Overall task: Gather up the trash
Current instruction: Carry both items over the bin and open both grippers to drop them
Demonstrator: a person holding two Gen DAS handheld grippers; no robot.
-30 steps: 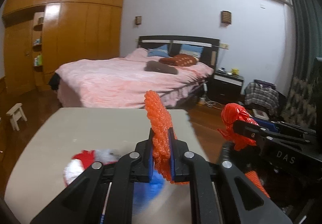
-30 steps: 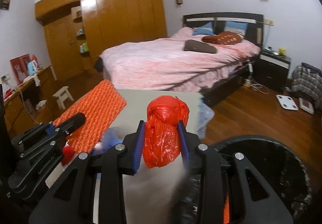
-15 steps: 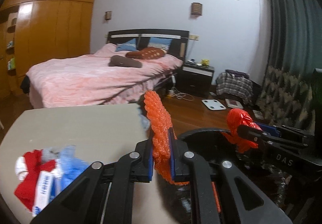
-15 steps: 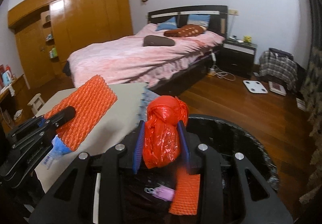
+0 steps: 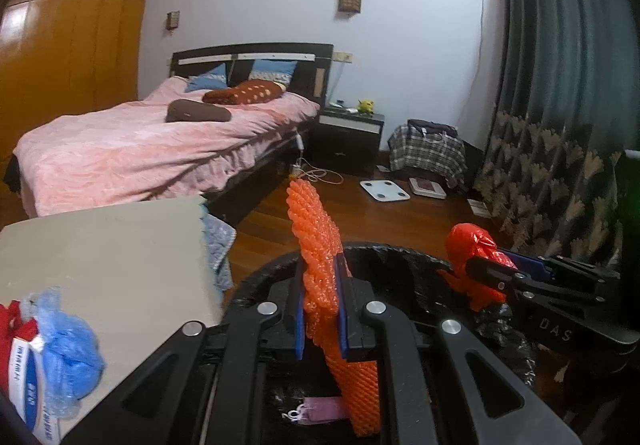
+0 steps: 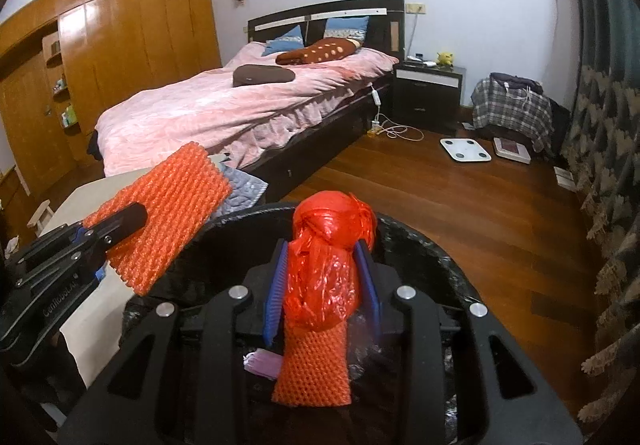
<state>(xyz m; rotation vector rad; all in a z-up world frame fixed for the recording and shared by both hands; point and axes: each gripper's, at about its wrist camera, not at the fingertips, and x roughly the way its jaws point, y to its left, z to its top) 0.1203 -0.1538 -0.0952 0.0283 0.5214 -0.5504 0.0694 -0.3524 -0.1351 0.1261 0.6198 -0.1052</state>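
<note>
Left gripper (image 5: 322, 309): jaws closed tight on the orange foam net (image 5: 316, 245), pinching it edge-on between blue pads; the net stands upright above the fingers, over the near rim of the bin.
Right gripper (image 6: 322, 285): jaws closed on the knotted red plastic bag (image 6: 330, 245), the knot sticking up past the blue pads, held over the bin's opening.
Trash bin (image 6: 448, 265): round, lined with a black bag, directly under both grippers.
Inside the bin: a second orange foam net (image 6: 314, 365) lies on the bottom, with a small purple item (image 6: 262, 363) just left of it.
Table (image 5: 108, 257): beige, left of the bin and just beside it.
Left on the table: a crumpled blue plastic bag (image 5: 68, 349) at the near left edge, touching a red and white wrapper (image 5: 20, 349).
Blue quilted cloth (image 5: 218, 245): hangs off the table's far right corner.
Floor: polished wood, with a white bathroom scale (image 5: 385, 190) lying well beyond the bin.
Far: bed (image 5: 160, 141) with pink cover, dark nightstand (image 5: 348, 139) to its right.
</note>
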